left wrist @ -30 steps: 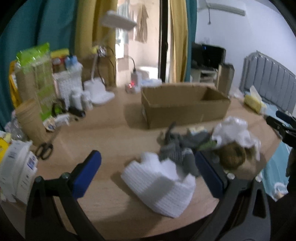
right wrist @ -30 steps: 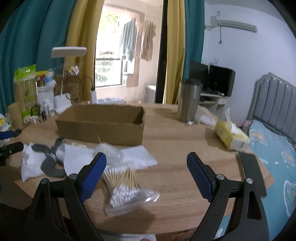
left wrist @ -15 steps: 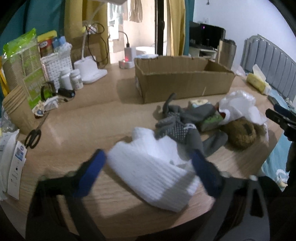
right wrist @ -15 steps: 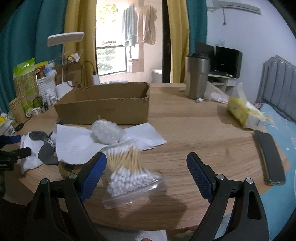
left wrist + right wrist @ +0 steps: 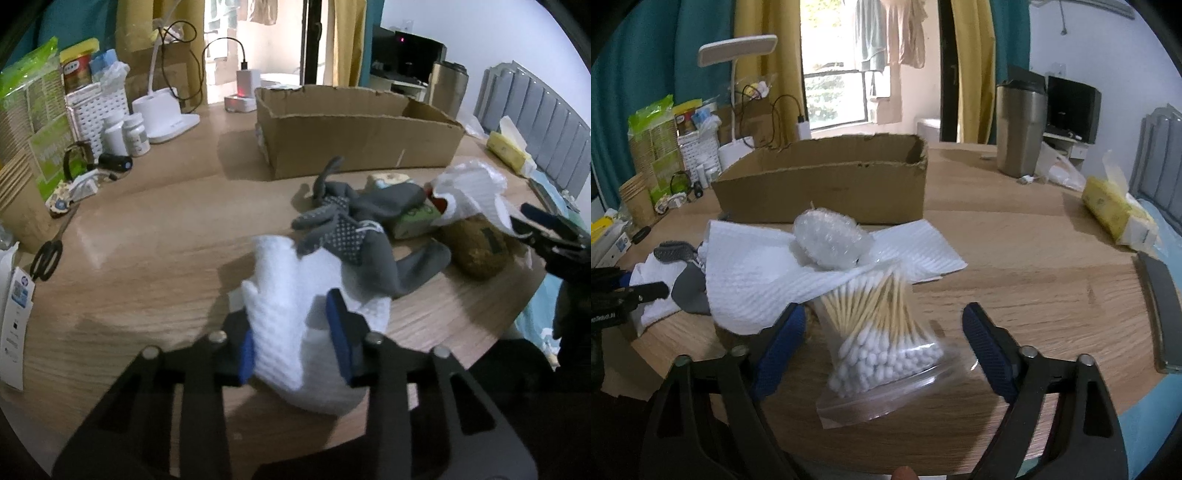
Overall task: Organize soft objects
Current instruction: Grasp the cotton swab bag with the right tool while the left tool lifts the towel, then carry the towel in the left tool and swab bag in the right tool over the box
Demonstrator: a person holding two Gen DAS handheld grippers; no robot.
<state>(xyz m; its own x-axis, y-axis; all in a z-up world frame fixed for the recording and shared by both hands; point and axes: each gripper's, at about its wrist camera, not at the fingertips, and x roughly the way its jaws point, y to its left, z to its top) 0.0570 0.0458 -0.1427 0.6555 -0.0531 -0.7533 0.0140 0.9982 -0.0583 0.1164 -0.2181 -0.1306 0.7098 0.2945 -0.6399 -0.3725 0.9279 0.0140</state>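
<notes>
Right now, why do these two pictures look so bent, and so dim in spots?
Both views are fisheye, so the edges curve and the corners go black. In the left wrist view the table is dim, with pale glare on the wood; the white cloth in the left hand-held gripper is soft. In the right wrist view the window is overbright, and the cotton swab bag looks slightly smeared.

A wooden counter (image 5: 1015, 258) stands before a bright window (image 5: 834, 99) framed by yellow curtains (image 5: 764, 62) and teal drapes (image 5: 639, 62). Clothes (image 5: 890, 33) hang outside the glass. A white desk lamp (image 5: 738, 55) rises at the left. On the right are a pale wall (image 5: 1108, 48), a dark monitor (image 5: 1073, 107) and a grey padded headboard (image 5: 535, 129).
</notes>
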